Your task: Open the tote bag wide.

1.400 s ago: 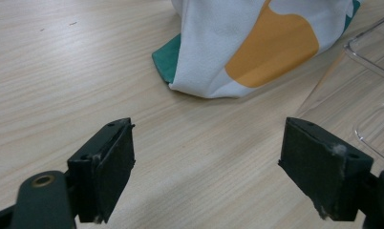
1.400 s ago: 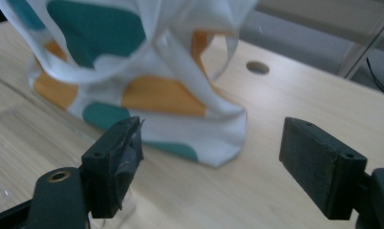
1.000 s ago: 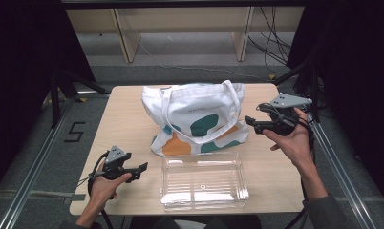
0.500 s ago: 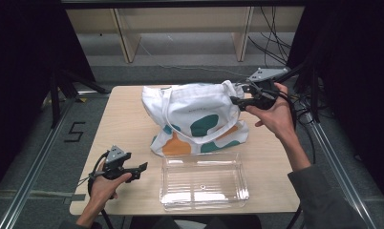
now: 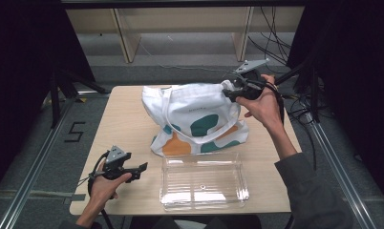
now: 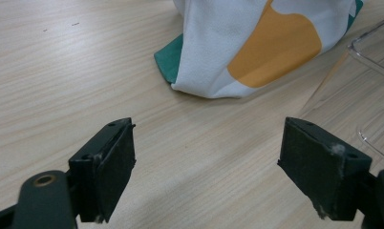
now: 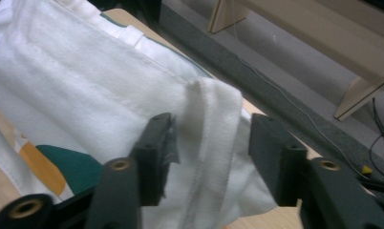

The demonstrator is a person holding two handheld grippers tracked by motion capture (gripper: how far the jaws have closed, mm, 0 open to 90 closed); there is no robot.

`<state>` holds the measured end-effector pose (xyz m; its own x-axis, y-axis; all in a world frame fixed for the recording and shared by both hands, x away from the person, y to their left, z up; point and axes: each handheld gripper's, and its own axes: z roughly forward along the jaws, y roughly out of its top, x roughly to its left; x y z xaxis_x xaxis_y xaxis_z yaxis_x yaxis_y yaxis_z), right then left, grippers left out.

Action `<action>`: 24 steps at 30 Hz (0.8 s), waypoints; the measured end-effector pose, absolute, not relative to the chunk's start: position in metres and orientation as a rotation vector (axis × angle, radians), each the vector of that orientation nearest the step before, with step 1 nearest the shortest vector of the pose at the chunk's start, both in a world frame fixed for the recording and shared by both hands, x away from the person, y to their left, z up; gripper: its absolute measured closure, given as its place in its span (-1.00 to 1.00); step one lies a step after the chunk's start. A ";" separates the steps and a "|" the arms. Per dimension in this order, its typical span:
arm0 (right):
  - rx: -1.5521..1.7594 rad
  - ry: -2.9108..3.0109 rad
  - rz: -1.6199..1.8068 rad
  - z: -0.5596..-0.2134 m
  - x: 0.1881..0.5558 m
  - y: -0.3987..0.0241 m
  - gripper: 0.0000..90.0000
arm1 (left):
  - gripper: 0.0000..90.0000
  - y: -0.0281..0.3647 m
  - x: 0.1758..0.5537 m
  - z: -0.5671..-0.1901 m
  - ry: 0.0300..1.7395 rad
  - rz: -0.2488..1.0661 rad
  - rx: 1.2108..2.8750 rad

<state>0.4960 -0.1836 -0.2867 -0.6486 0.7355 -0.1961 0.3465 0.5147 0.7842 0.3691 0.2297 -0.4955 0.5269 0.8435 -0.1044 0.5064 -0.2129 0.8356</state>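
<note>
We see the bag [image 5: 199, 119], white cloth with teal and orange patches, standing slumped at the middle of the table [image 5: 128, 124], toward its 12 o'clock edge. Its handles drape down the near face.

The right tool [image 5: 227, 91] is at the bag's upper corner, at about 2 o'clock from the bag's centre in the high view. In the right gripper view a folded, stitched edge of the bag [image 7: 209, 129] stands up between the two jaws. The jaws have just been closing and now stand roughly half open. The left pad looks to touch the cloth; a gap remains between the fold and the right pad, so we log no grip yet. The right hand [image 5: 264, 105] holds this tool above the table's 2 o'clock corner, the cable trailing off behind it.

The left tool [image 5: 141, 167] rests low over the table at about 8 o'clock from the bag, well apart from it. In the left gripper view its jaws stand wide open with bare table [image 6: 85, 71] between them, nothing held. The bag's lower corner [image 6: 238, 52] lies ahead of the jaws at 12 o'clock in that view.

A clear tray [image 5: 202, 183] sits at the table's 6 o'clock edge, just in front of the bag, to the right of the left tool. Its rim [image 6: 371, 52] shows at 2 o'clock in the left gripper view.
</note>
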 end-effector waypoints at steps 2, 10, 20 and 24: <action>0.838 2.249 0.971 -0.286 0.497 -0.184 0.49 | -0.58 0.230 0.369 -0.496 1.110 0.474 1.878; 0.745 2.249 0.972 -0.272 0.482 -0.192 0.95 | -0.58 0.230 0.369 -0.495 1.101 0.484 1.883; 0.580 2.239 1.019 -0.275 0.437 -0.201 0.96 | -0.58 0.229 0.369 -0.496 1.110 0.481 1.875; 0.591 2.258 1.019 -0.293 0.439 -0.207 0.96 | -0.58 0.230 0.369 -0.496 1.105 0.487 1.882</action>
<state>0.4393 -0.2071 -0.2930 -0.7300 0.6004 -0.3265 0.1524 0.6087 0.7786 0.3693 0.2296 -0.4963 0.5286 0.8438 -0.0922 0.5011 -0.2225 0.8363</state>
